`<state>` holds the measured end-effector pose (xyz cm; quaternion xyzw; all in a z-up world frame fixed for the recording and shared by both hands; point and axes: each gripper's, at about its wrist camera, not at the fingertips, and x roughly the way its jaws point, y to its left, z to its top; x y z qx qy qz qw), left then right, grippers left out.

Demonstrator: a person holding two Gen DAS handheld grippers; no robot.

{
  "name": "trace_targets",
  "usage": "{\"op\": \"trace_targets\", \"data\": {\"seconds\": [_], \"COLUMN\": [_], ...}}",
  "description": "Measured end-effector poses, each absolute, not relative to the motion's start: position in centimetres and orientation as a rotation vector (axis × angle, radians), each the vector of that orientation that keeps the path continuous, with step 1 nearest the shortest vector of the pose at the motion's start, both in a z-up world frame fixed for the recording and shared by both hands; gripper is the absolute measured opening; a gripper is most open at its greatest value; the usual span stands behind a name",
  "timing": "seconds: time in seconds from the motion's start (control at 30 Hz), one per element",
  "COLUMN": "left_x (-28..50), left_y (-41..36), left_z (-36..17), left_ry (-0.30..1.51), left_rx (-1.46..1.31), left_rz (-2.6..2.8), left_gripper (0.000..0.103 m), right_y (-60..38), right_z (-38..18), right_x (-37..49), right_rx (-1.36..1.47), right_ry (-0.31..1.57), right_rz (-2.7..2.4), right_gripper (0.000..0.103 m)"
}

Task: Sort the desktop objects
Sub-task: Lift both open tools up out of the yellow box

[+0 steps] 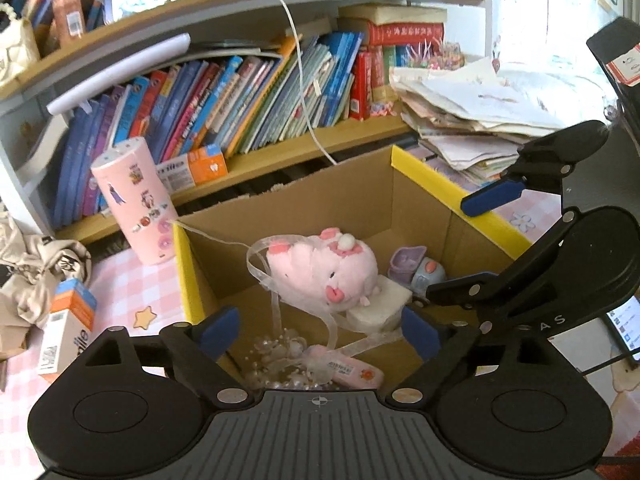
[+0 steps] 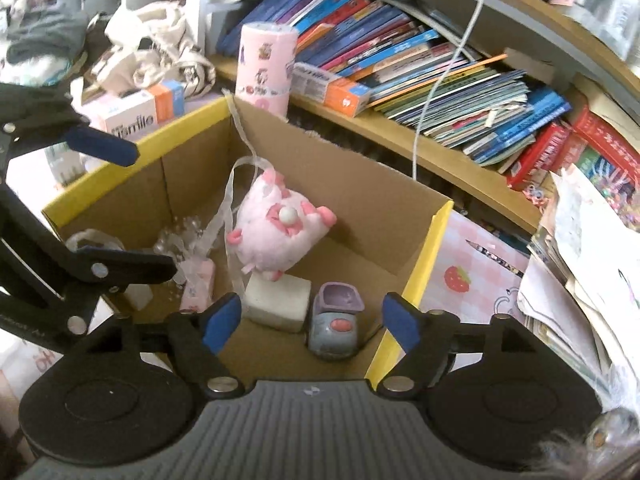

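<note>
Both grippers are hovering over the cardboard box (image 1: pixel 360 200) with their jaws standing apart and nothing between them; the left gripper (image 1: pixel 320 330) is looking down at the contents from one side and the right gripper (image 2: pixel 310 322) from the other. To the left of the left gripper, a white-and-orange carton (image 1: pixel 66 328) is lying on the pink checked cloth (image 1: pixel 132 292), its print partly legible as "…ile"; in the right wrist view a like carton (image 2: pixel 136 114) is reading roughly "Famille", though the first letters are uncertain. Ahead and left, a pink sticker-covered cylinder (image 1: pixel 134 204) is standing tilted just beside the box corner and is at risk of toppling if a finger is brushing it. Directly ahead of both grippers, the pink plush toy (image 1: pixel 324 270) is resting in the box on a white block (image 2: pixel 278 302), with a translucent ribbon (image 1: pixel 276 304) looping around it; the ribbon and the hanging white cord (image 1: pixel 298 80) are liable to snag on an open finger. To the right, the small toy car (image 2: pixel 334 328) is lying inside near the yellow-edged wall. The stacked papers (image 1: pixel 480 112) farther right are looking unstable. Book spines are unreadable.
</note>
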<state>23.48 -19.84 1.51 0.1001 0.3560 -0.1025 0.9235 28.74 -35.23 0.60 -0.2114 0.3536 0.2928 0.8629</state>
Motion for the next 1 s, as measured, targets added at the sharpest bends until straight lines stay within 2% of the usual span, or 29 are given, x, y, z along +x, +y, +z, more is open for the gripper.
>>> {"op": "trace_targets", "data": {"seconds": [0.1,0.37,0.47,1.0], "left_x": [22.5,20.4,19.7,14.6], "left_y": [-19.7,-18.8,-18.3,-13.1], "left_z": [2.1,2.9,2.9,2.9], "left_ry": [0.71,0.666,0.659,0.658], "left_rx": [0.204,0.159,0.145,0.177], "left_rz": [-0.203,-0.193,-0.202,-0.304], "left_gripper": [0.094,0.097,0.097,0.098], "right_y": [-35.7,-37.1,-37.1,-33.1], "right_z": [1.1,1.9,2.1,1.7], "right_x": [28.0,26.4,25.2,17.3], "right_rx": [-0.406,-0.256,-0.243,-0.16], "right_ry": [0.72,0.709,0.687,0.693], "right_rz": [0.581,0.462,0.408,0.213], "right_gripper": [0.084,0.087,0.091,0.099]}}
